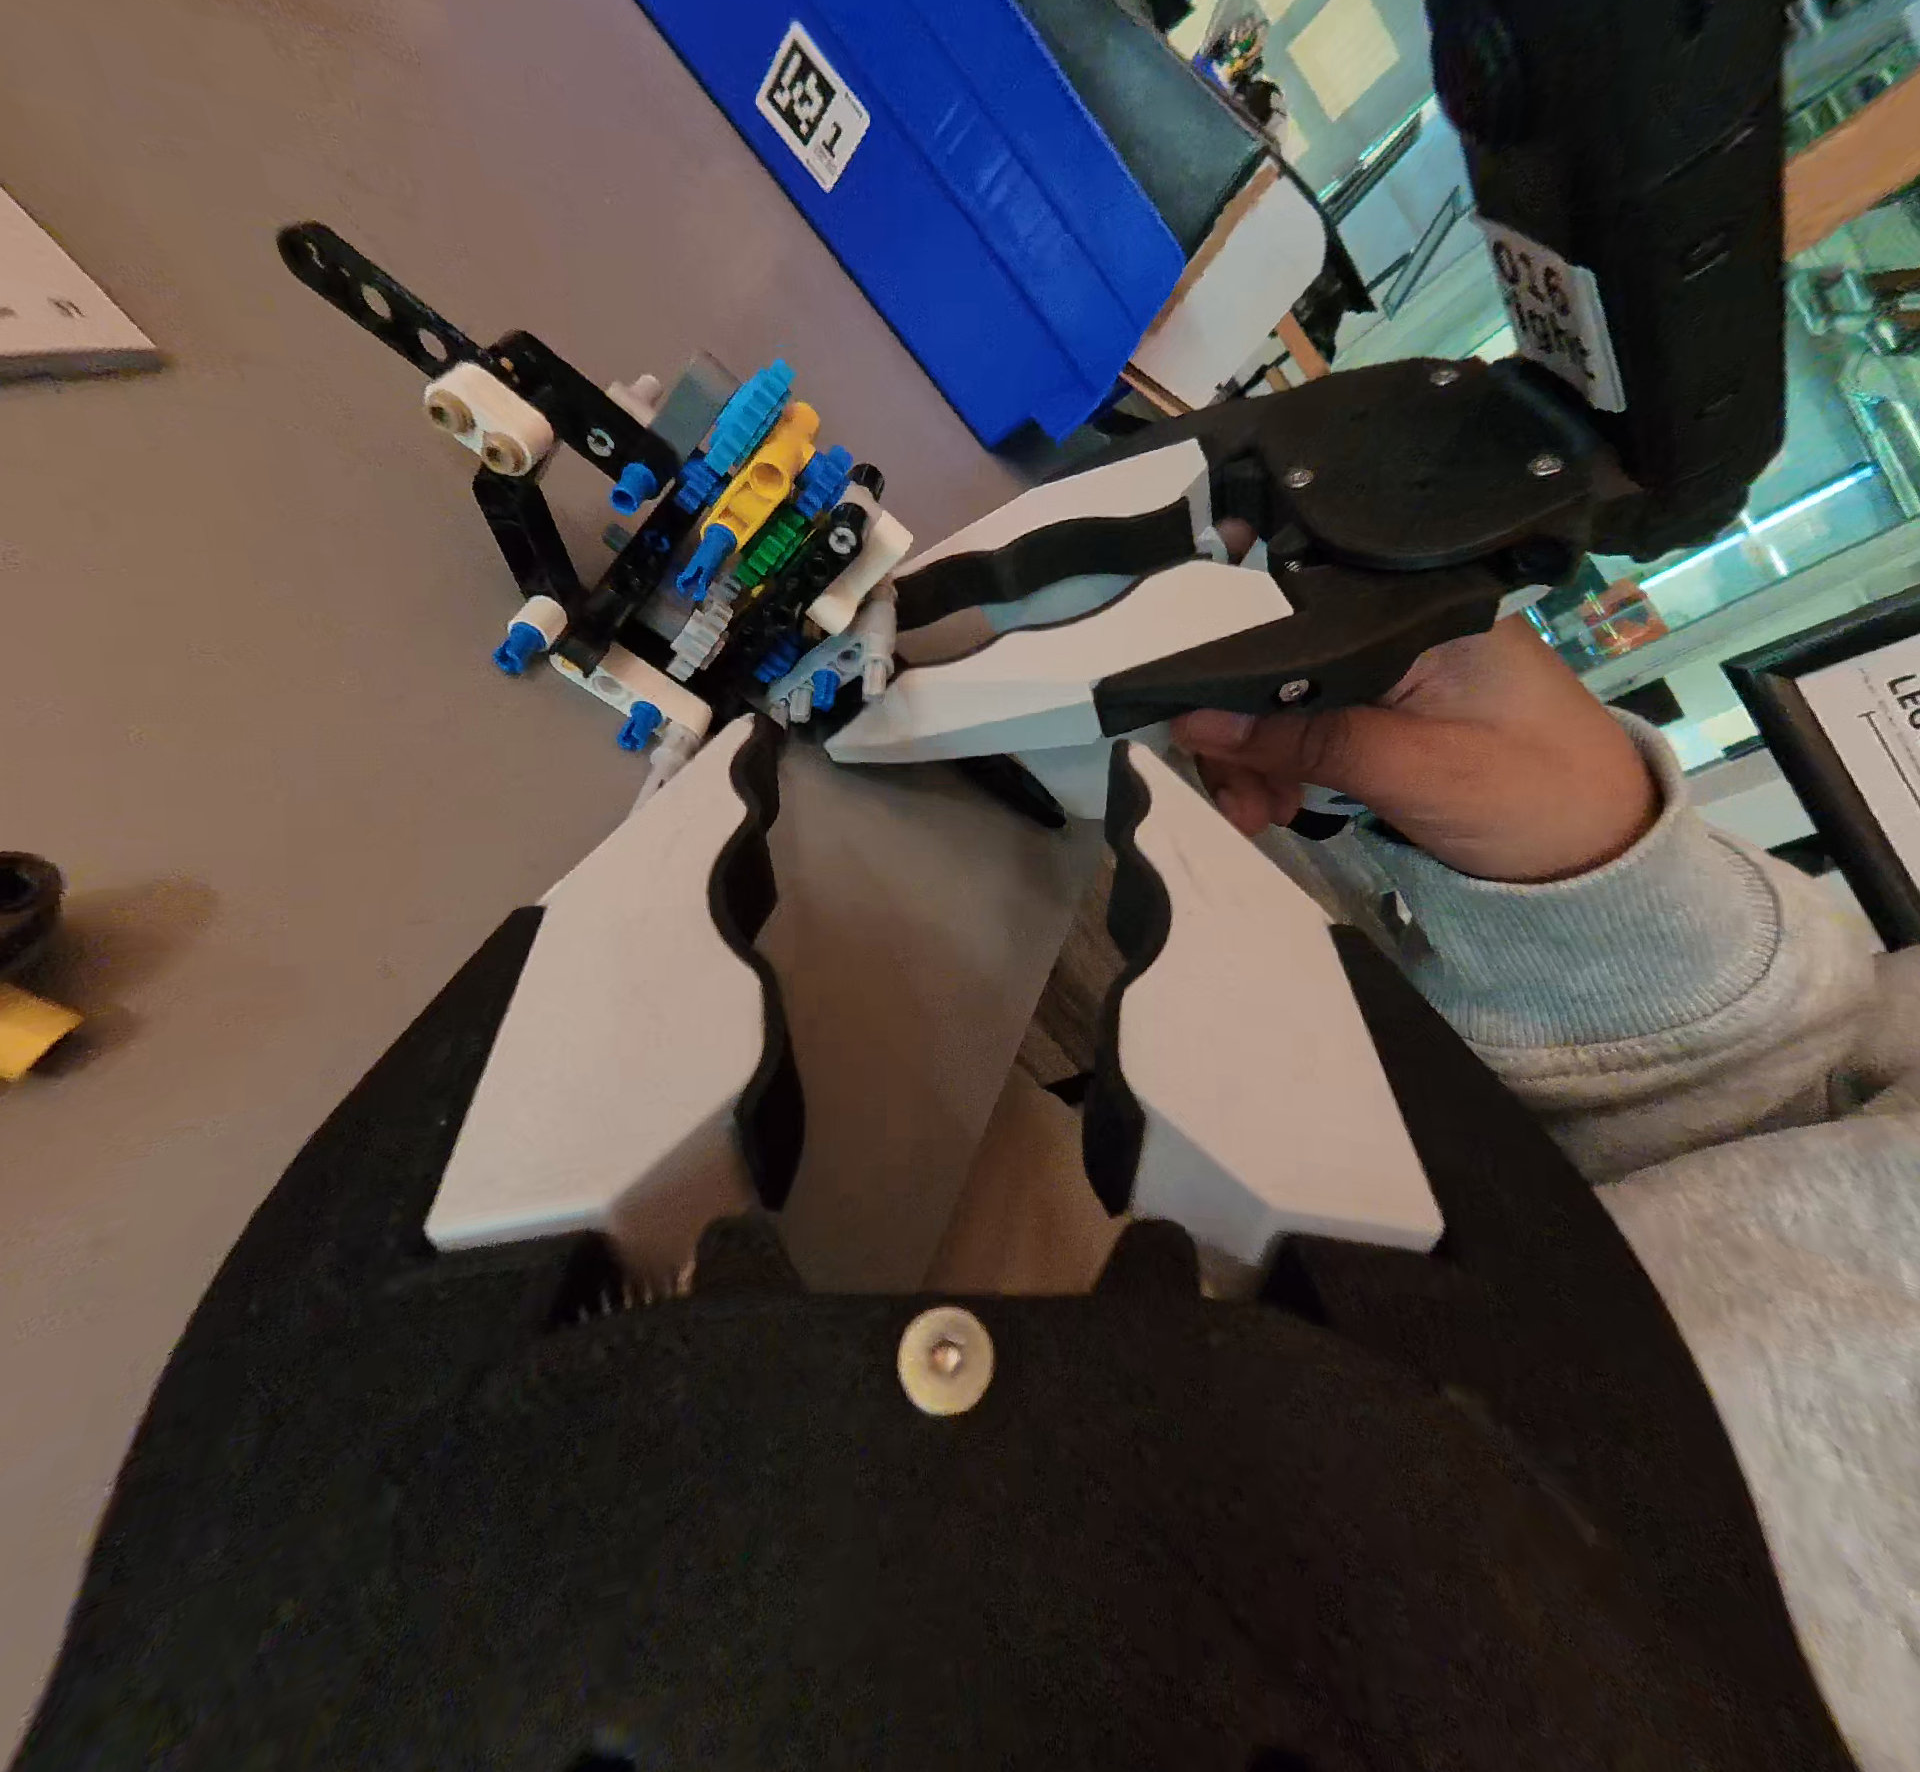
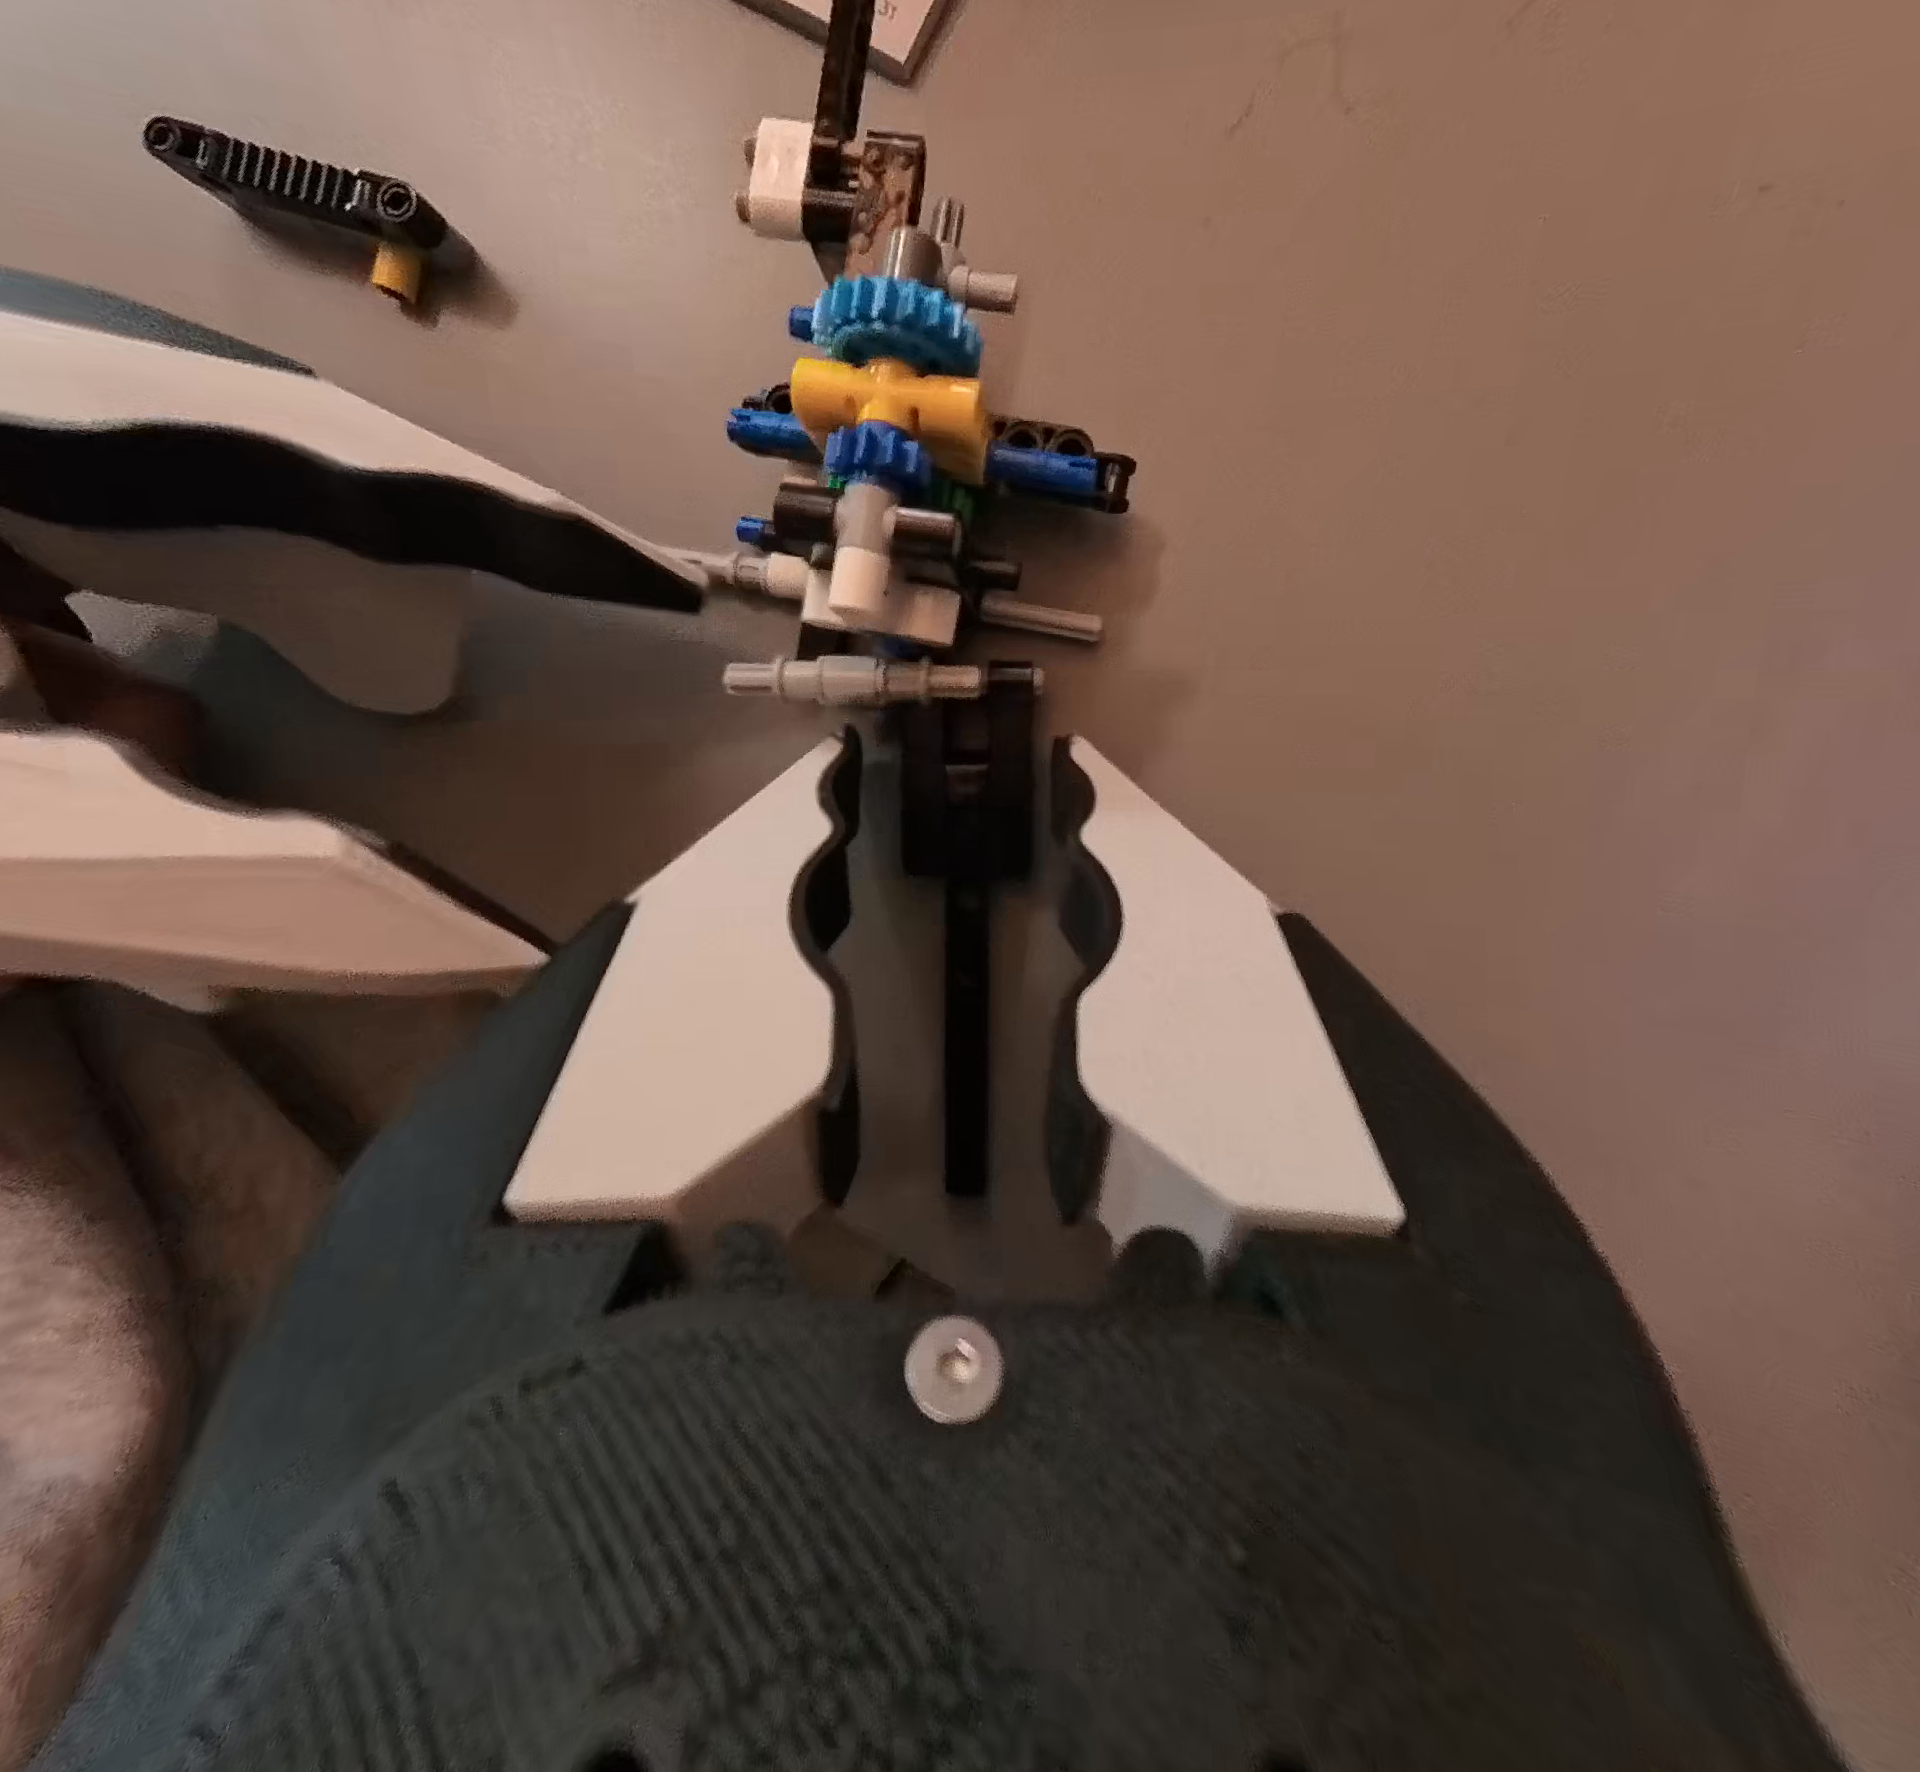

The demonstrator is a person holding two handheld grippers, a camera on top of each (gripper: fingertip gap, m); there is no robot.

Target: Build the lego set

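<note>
Where left view shows blue bin (image 1: 883,112), right view loose black beam (image 2: 301,184)

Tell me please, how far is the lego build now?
Done: the gear assembly already carries blue, yellow and green parts. In hand: the right gripper holds its black end beam, while the left gripper is open beside it. Left: a toothed black piece lies loose on the table.

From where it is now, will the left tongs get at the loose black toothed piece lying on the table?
Probably yes: the left tongs are open and hold nothing, and the toothed piece lies alone on bare table, apart from the assembly.
</note>
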